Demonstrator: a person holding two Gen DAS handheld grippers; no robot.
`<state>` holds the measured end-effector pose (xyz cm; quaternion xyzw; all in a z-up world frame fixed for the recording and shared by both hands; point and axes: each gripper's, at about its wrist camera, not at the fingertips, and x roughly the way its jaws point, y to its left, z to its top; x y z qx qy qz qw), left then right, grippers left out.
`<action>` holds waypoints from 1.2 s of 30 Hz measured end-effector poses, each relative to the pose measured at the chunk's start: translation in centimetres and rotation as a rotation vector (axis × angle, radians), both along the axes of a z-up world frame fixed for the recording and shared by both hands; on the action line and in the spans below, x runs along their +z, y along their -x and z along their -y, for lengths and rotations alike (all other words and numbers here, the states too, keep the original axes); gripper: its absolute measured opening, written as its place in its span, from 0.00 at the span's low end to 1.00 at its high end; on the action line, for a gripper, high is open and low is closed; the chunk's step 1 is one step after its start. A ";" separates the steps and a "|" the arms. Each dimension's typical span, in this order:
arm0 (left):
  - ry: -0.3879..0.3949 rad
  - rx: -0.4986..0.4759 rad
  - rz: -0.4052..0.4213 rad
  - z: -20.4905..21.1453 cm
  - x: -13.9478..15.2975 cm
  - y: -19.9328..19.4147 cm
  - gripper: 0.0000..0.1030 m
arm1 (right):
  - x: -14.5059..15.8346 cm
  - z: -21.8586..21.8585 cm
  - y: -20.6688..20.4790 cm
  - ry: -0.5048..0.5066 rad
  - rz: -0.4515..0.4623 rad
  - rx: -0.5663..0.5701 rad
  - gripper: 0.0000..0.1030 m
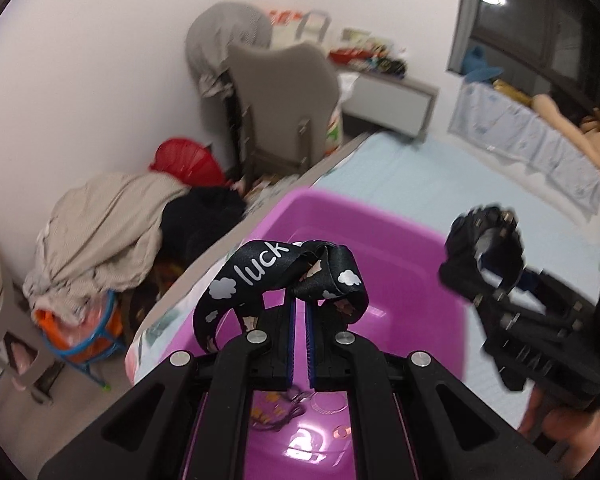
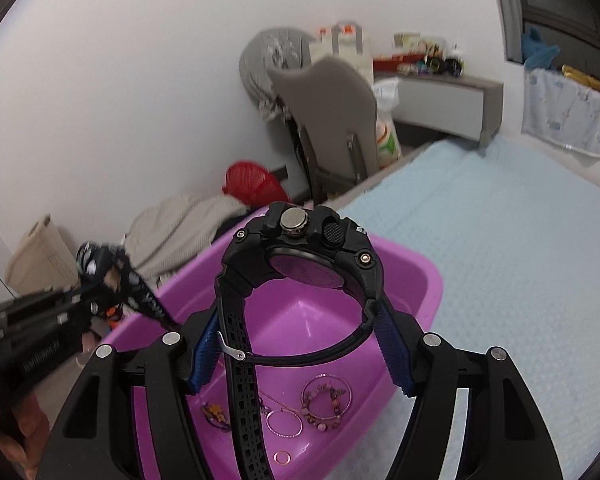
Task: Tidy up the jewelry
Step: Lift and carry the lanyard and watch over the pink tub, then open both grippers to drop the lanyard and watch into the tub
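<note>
sitting on a pale blue quilted bed [image 2: 500, 240], a purple plastic tub [image 2: 424, 280] holds a beaded bracelet [image 2: 326, 400], thin hoop rings [image 2: 284, 424] and a small orange charm [image 2: 216, 414]. white-walled bedroom, grey chair [image 1: 280, 88], heap of clothes [image 1: 100, 232] on the floor. left gripper [image 1: 300, 300] fingers nearly pressed together, pinching a black ribbon lanyard printed "luck" [image 1: 268, 270] above the tub. right gripper [image 2: 296, 320] fingers spread, clamping a chunky black digital watch [image 2: 300, 256] by its strap, over the tub.

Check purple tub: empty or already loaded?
Loaded. Purple tub holds a beaded bracelet, a thin hoop and a small ring.
</note>
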<state>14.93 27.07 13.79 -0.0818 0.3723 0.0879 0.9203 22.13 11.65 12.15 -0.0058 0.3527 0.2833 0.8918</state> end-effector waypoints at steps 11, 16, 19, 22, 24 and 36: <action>0.026 0.093 -0.168 -1.2 -7.0 -1.6 0.05 | -4.6 -3.9 -4.2 0.128 -0.131 0.038 0.63; 0.031 0.125 -0.207 -1.4 -7.7 -2.3 0.06 | -5.4 -5.0 -5.6 0.183 -0.150 0.031 0.63; 0.036 0.146 -0.232 -1.6 -7.9 -2.5 0.14 | -6.0 -5.4 -6.5 0.216 -0.161 0.015 0.64; 0.025 0.192 -0.235 -2.0 -7.7 -2.3 0.81 | -7.3 -5.5 -7.6 0.253 -0.236 -0.007 0.65; 0.013 0.215 -0.185 -2.3 -6.9 -1.7 0.84 | -8.1 -5.2 -7.8 0.263 -0.283 -0.015 0.66; 0.040 0.226 -0.197 -2.7 -6.2 -0.8 0.84 | -6.2 -4.0 -6.1 0.212 -0.214 -0.036 0.71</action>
